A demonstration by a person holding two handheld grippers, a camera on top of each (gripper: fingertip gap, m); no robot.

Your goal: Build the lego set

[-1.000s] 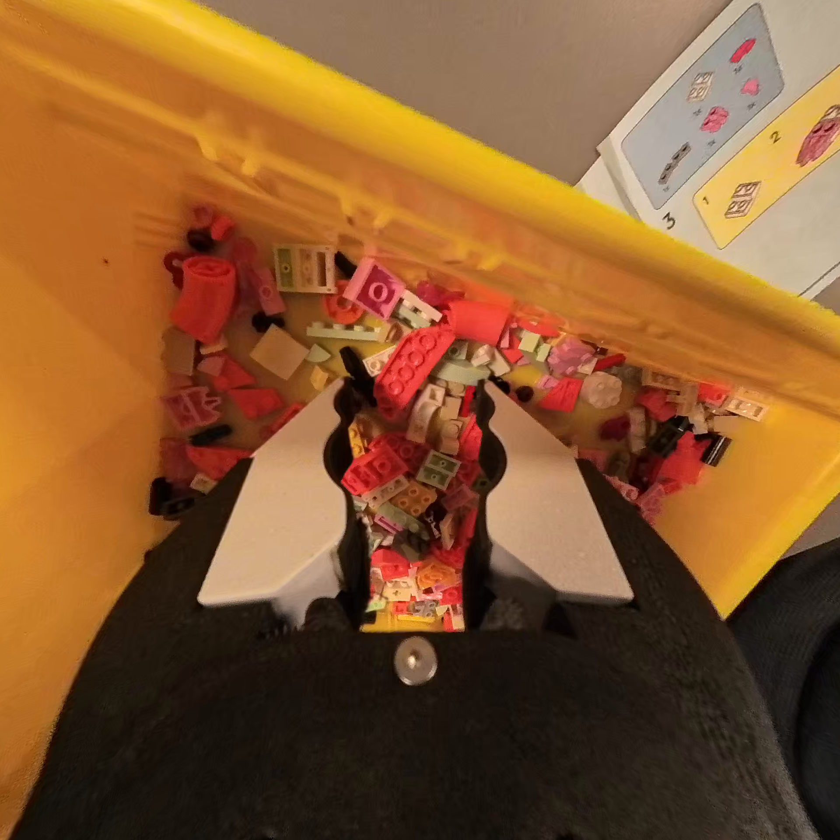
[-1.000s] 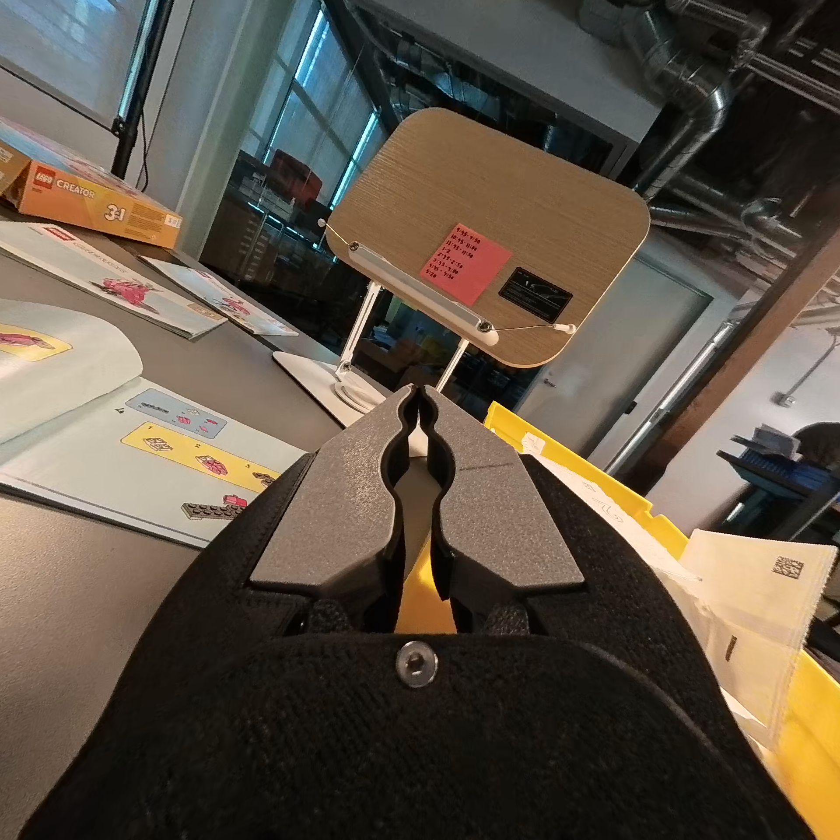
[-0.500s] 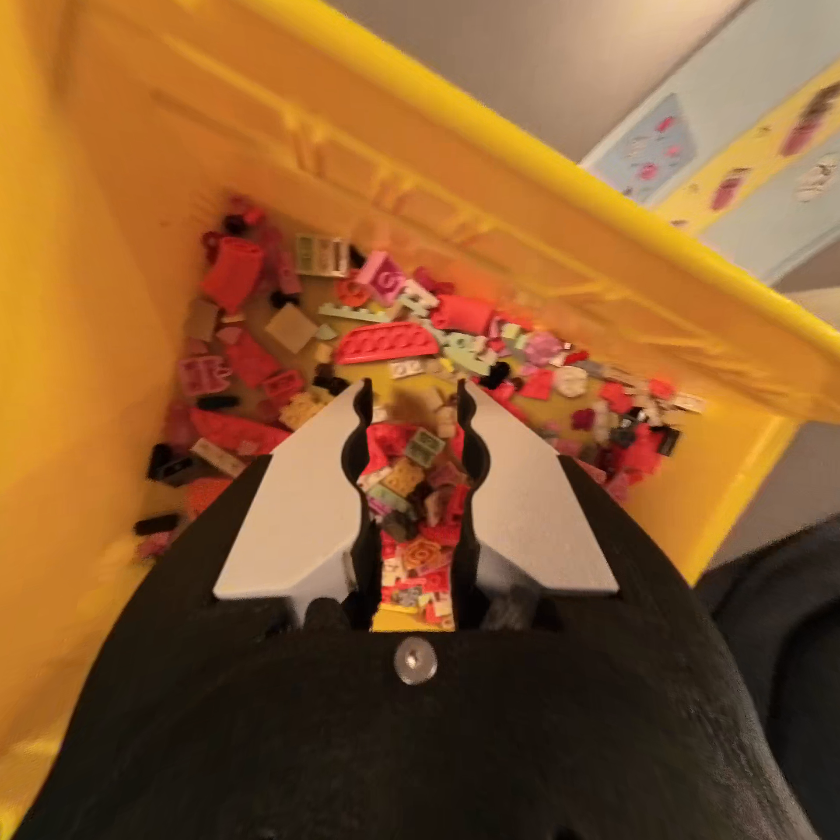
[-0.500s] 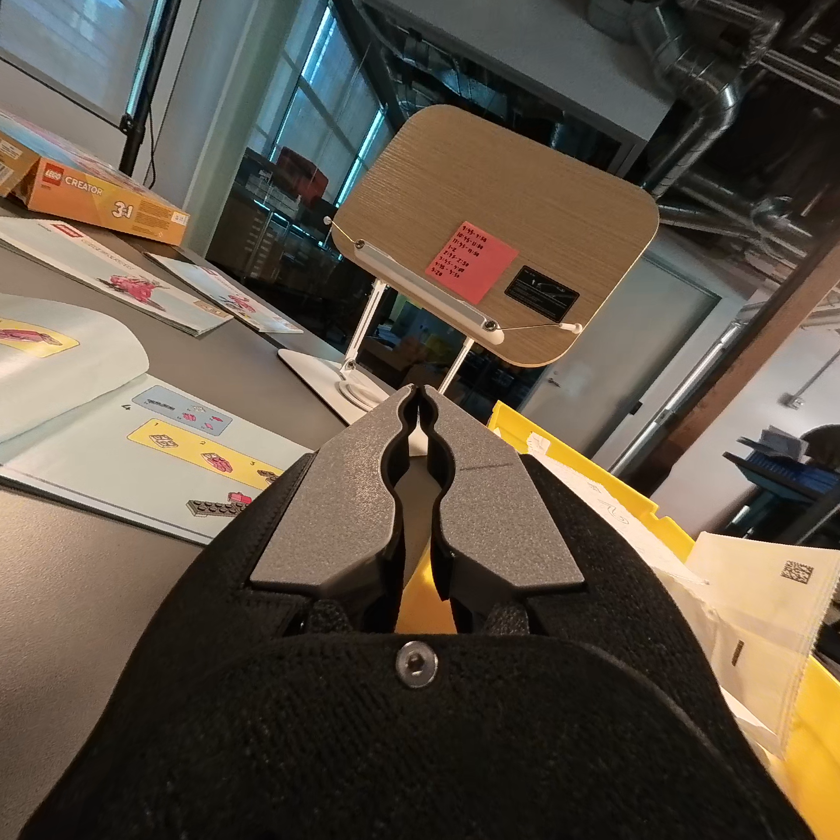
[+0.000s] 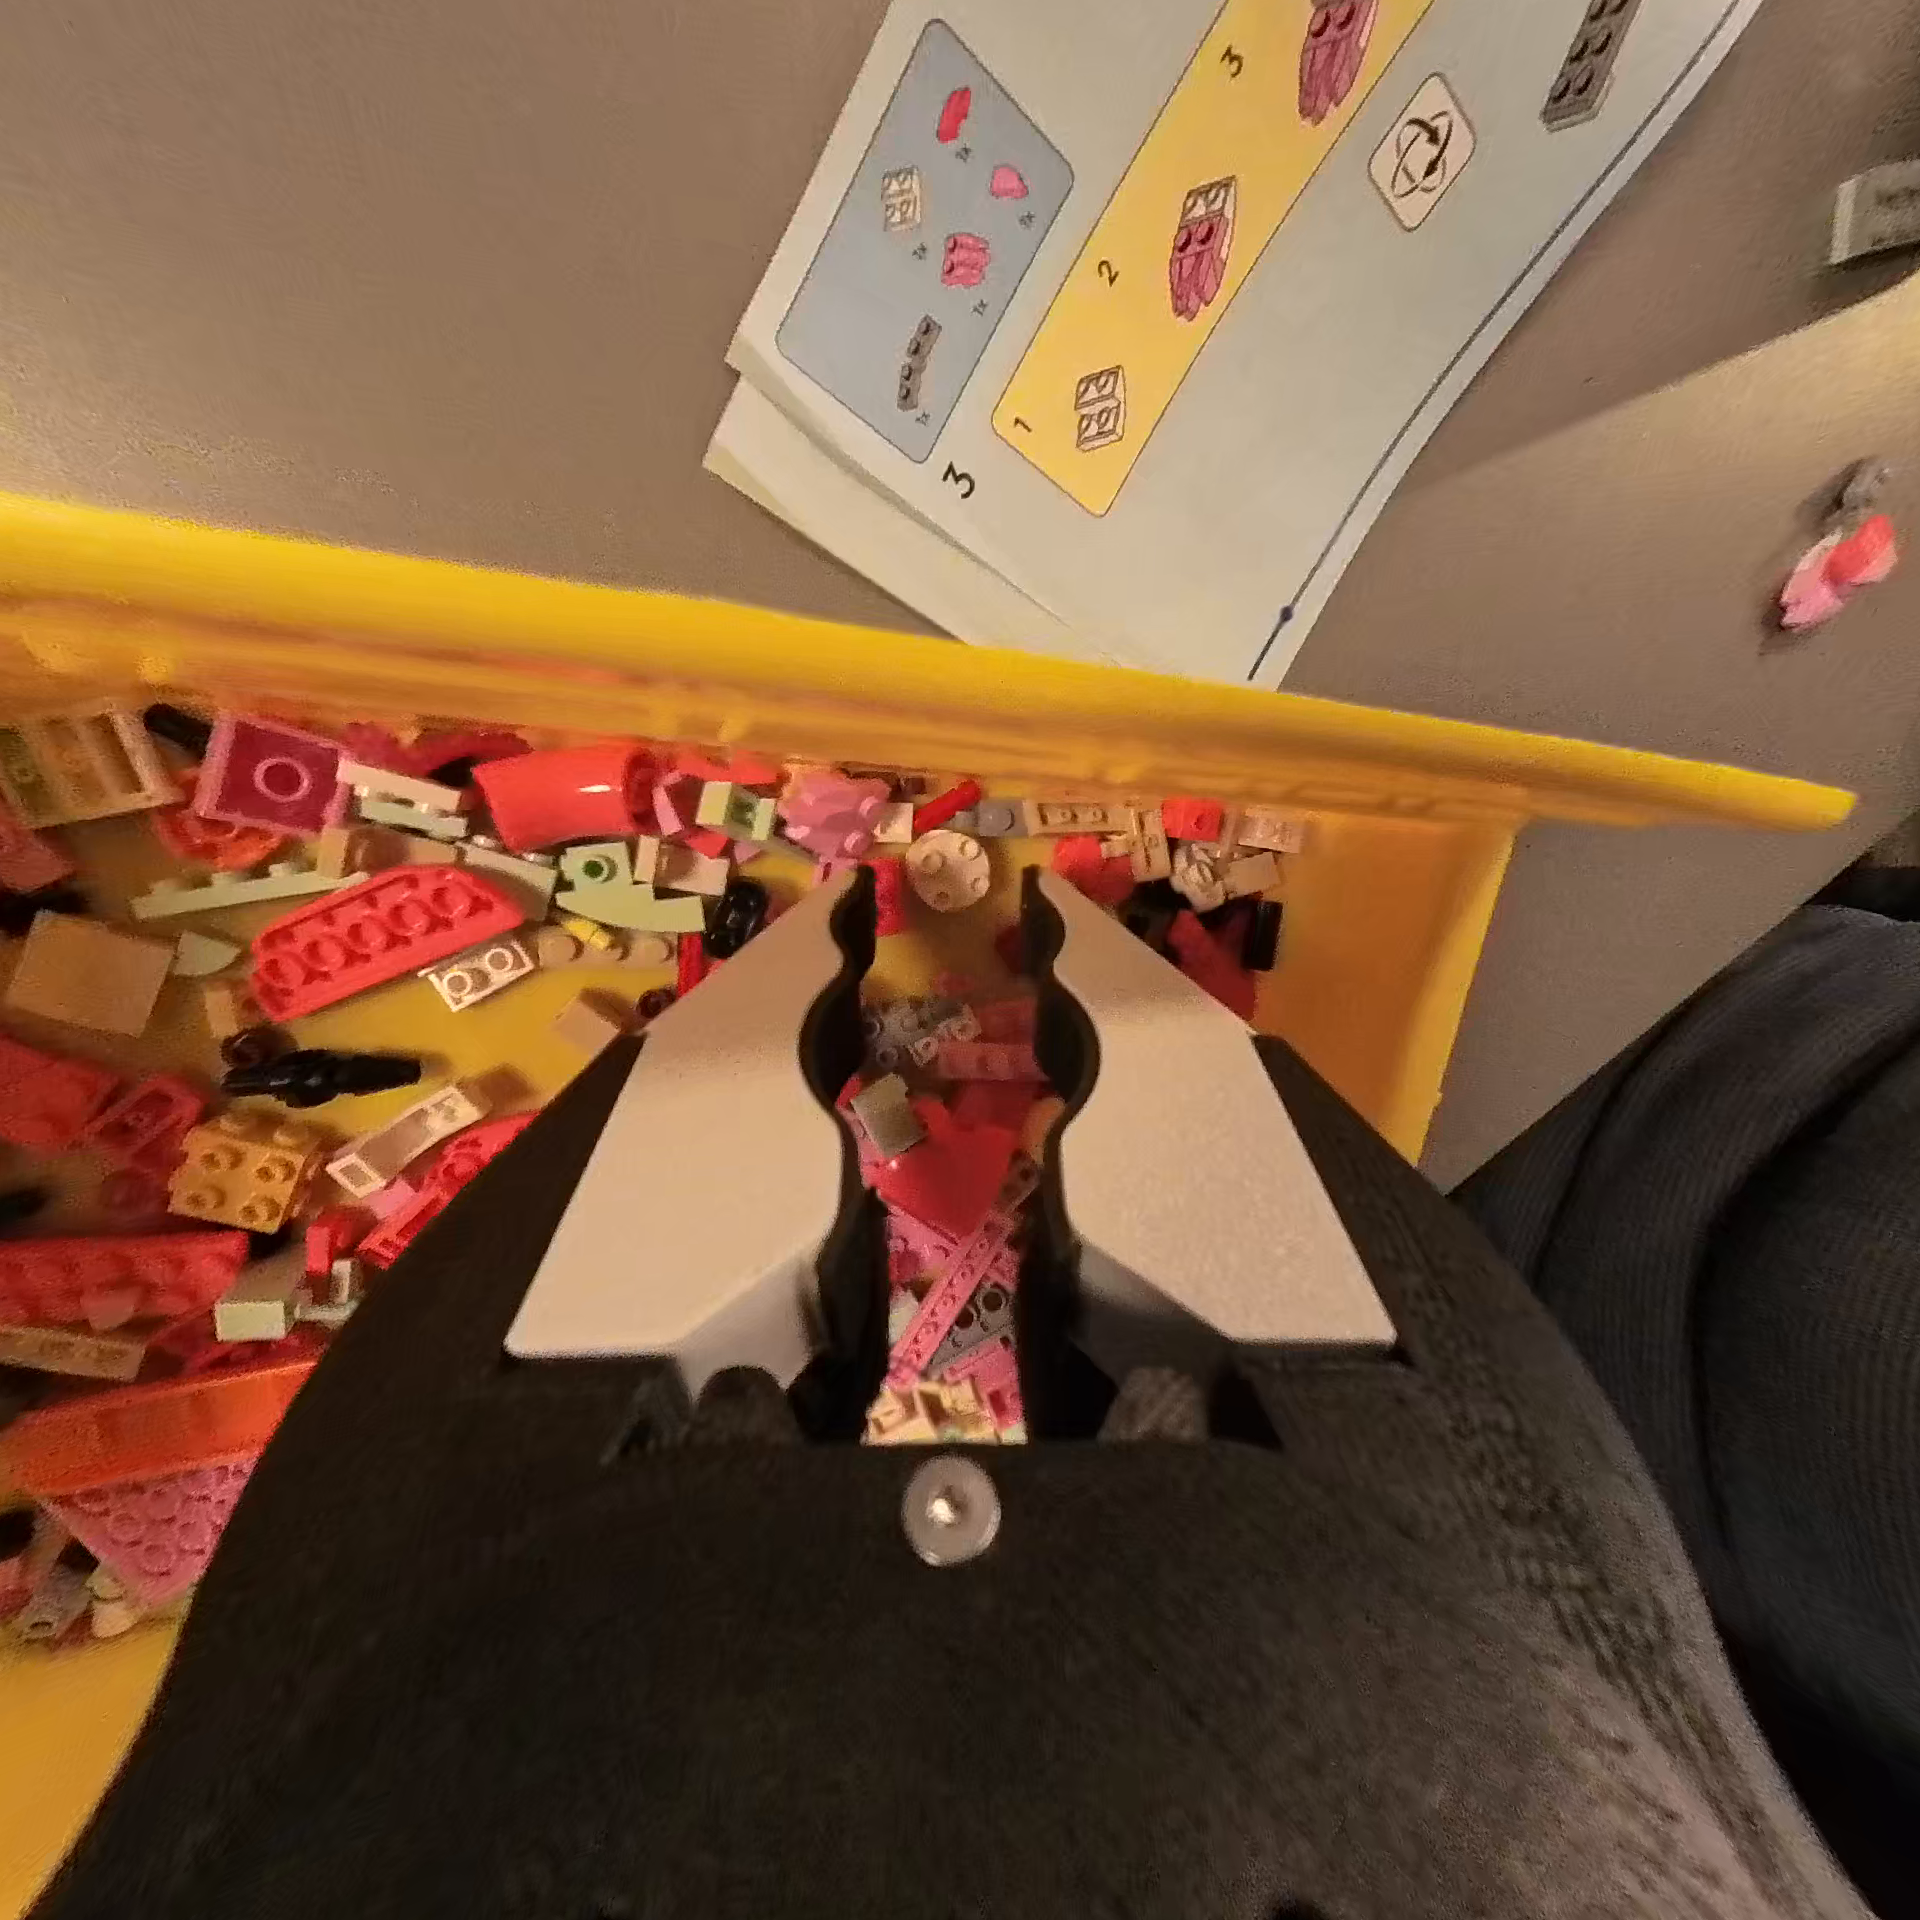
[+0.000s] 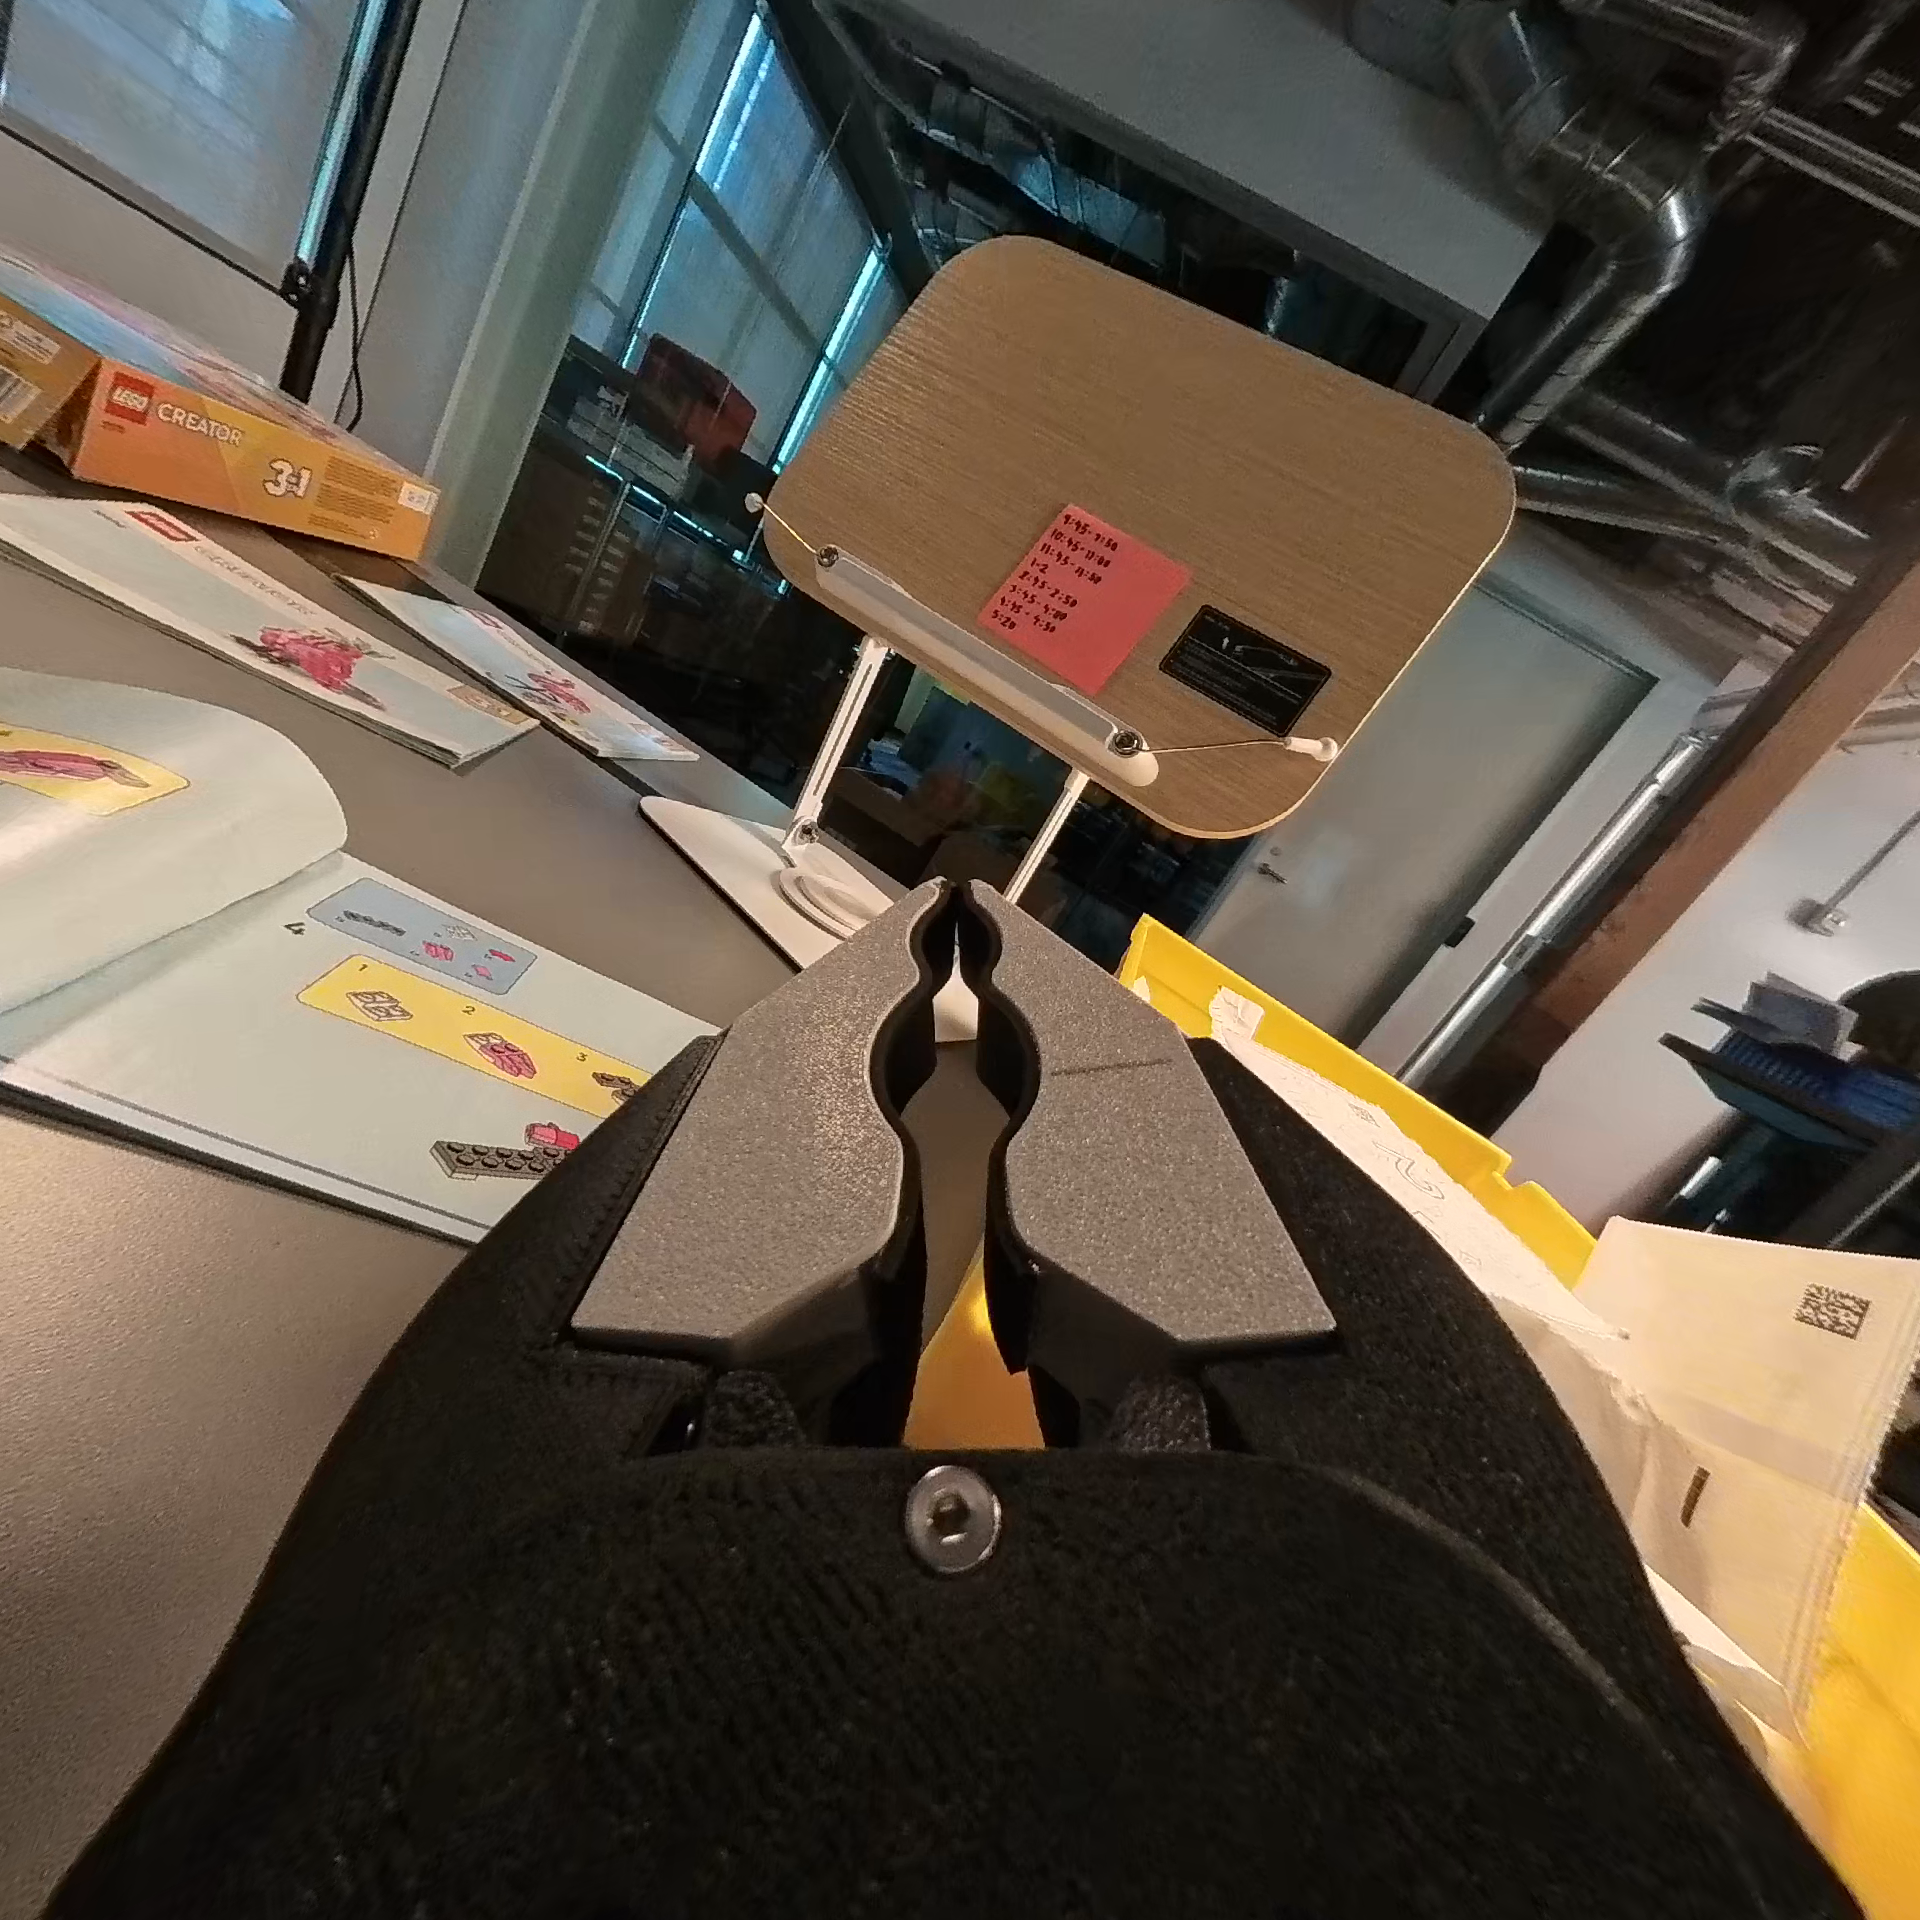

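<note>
My left gripper (image 5: 943, 891) hangs over a yellow bin (image 5: 935, 717) full of loose red, pink, tan and black bricks. Its jaws stand apart and nothing is pressed between them. A tan round studded brick (image 5: 948, 871) lies in the bin just beyond the fingertips, with a small red piece (image 5: 888, 896) by the left fingertip (image 5: 831, 914). A long red plate (image 5: 379, 940) lies to the left. My right gripper (image 6: 956, 896) is shut on nothing, held above the grey table (image 6: 208, 1351) and pointing at a wooden book stand (image 6: 1143, 540).
An open instruction booklet (image 5: 1247, 312) lies on the table beyond the bin; it also shows in the right wrist view (image 6: 364, 997). A small pink and red assembly (image 5: 1834, 571) sits at the right. A yellow bin (image 6: 1351, 1091) holds paper bags (image 6: 1714, 1403). An orange box (image 6: 260, 457) lies far left. Across from one pair of fingers to the other is roughly 40 centimetres. My left tips are roughly 8 centimetres from the long red plate (image 5: 379, 940).
My left gripper has moved toward the bin's right end and its jaws have narrowed, closing on nothing. My right gripper has stayed shut and barely moved.
</note>
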